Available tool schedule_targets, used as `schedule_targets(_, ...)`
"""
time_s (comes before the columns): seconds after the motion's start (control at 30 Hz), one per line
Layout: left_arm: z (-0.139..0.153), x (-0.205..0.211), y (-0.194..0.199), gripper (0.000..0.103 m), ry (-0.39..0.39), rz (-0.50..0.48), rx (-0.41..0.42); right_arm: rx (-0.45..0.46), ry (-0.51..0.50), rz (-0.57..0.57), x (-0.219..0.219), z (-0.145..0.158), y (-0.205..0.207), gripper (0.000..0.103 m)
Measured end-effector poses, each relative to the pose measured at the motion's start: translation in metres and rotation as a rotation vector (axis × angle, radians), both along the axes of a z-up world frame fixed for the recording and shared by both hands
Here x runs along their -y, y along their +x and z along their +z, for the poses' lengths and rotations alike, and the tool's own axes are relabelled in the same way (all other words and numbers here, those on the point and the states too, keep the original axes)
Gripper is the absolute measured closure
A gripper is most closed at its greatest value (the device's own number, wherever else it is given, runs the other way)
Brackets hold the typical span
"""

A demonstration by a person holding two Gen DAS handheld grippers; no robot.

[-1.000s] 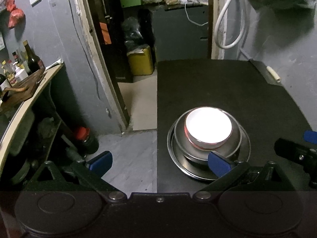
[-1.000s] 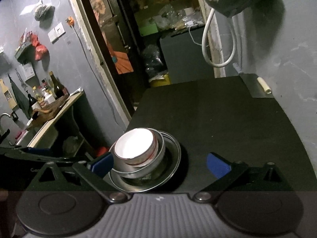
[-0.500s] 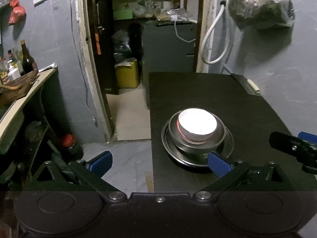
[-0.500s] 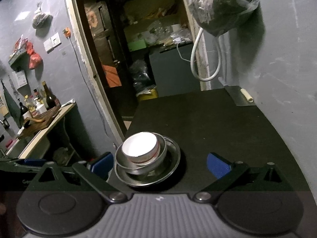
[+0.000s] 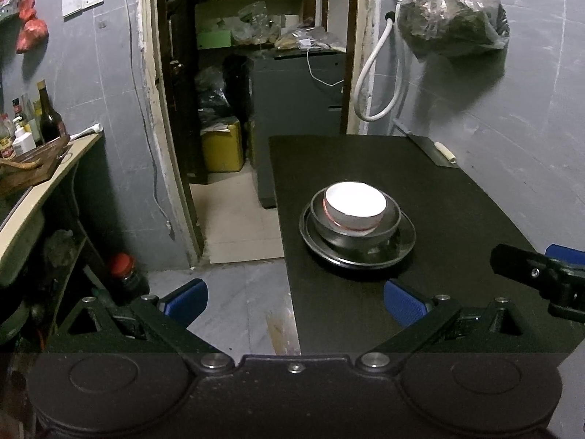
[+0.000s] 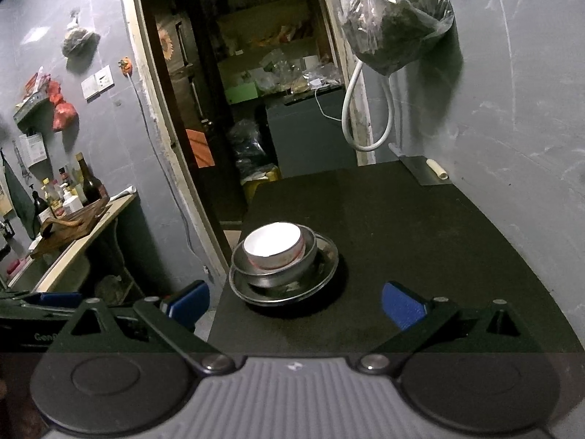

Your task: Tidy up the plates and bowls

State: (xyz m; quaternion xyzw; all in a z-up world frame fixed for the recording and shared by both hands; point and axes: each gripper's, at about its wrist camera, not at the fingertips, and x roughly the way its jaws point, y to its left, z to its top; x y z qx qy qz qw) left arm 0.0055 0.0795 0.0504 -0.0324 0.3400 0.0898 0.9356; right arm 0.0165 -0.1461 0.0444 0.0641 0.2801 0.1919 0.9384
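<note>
A white bowl sat nested in a steel bowl on a steel plate near the black worktop's left edge, while the left gripper and right gripper hung back, jaws released and empty.

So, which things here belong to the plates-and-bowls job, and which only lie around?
Job:
white bowl
metal bowl
metal plate

Lying about:
wall bag
white hose
dark bottle
yellow container

a black table carries a steel plate near its left edge.
</note>
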Motion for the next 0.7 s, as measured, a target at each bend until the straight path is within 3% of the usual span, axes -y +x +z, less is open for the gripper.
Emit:
schedule_targets(0.3, -0.003, 0.001, -0.018, 0.001, 0.018, 0.003, 0.013, 0.006, -0.028, 0.000, 0.003, -0.003, -0.011, 0.000)
schedule_targets(0.7, -0.009, 0.010, -0.013, 0.001, -0.001, 0.038, -0.013, -0.034, -0.068, 0.067, 0.014, -0.014, 0.004, 0.000)
